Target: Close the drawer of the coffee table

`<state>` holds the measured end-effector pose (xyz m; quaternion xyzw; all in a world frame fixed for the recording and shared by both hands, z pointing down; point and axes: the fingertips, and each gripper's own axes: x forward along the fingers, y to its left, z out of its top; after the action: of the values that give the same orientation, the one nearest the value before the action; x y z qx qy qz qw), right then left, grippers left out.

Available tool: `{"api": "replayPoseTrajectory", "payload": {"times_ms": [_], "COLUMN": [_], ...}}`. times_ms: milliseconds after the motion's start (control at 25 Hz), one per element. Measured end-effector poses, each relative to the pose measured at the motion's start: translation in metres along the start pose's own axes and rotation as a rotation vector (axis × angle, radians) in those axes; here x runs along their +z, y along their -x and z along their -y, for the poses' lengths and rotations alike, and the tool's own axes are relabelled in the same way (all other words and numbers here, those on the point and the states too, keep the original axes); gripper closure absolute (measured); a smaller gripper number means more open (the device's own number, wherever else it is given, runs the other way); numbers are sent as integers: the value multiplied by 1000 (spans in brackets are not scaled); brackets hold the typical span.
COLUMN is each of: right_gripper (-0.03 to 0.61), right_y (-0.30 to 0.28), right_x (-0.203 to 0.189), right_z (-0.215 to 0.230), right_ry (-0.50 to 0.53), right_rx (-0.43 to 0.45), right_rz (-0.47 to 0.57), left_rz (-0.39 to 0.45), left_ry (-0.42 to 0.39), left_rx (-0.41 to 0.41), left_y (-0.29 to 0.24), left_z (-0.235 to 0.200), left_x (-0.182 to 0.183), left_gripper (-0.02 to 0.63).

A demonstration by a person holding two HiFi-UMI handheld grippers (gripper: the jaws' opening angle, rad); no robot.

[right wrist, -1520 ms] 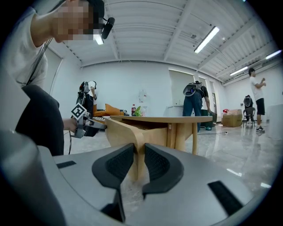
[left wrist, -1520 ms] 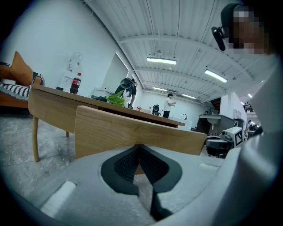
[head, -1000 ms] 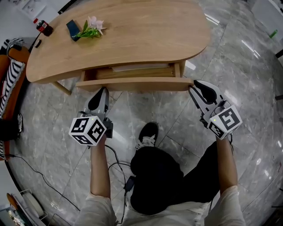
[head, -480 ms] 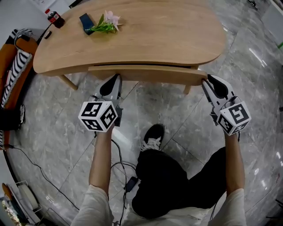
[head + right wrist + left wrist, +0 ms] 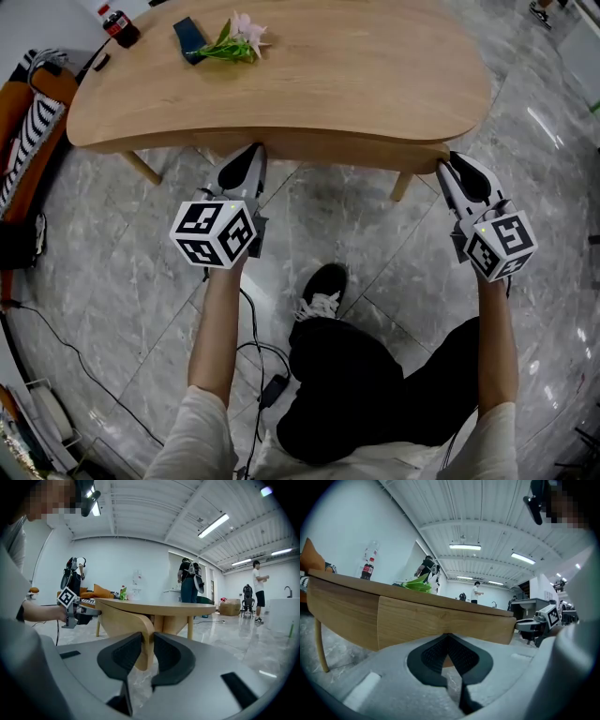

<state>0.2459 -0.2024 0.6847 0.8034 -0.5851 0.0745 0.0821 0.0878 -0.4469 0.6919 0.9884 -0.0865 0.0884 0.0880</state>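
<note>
Drawer front [image 5: 356, 156] under tabletop edge [image 5: 328, 133], right tool [image 5: 444, 169] astride its end.

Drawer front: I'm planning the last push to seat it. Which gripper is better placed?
Left, probably. The left gripper, jaws together, meets the drawer front face-on, so it can push straight in. The right gripper is clamped on the front's end edge and would push off-centre.

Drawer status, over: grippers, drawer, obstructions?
Left hand-held gripper shut, tips against drawer front. Right hand-held gripper clamped on its end. It sits pushed in, flush. Nothing obstructing.
</note>
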Motion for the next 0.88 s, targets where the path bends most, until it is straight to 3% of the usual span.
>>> {"api": "replayPoseTrajectory", "payload": {"times_ms": [880], "right_gripper": [488], "right_y": [-21], "right_x": [4], "right_z": [19], "right_ry": [0], "right_rx": [-48], "right_rz": [-3], "left_rz": [28], "left_ry": [15], "left_rx": [30], "left_y": [-27], "left_z": [-11], "left_x": [8], "left_gripper": [604]}}
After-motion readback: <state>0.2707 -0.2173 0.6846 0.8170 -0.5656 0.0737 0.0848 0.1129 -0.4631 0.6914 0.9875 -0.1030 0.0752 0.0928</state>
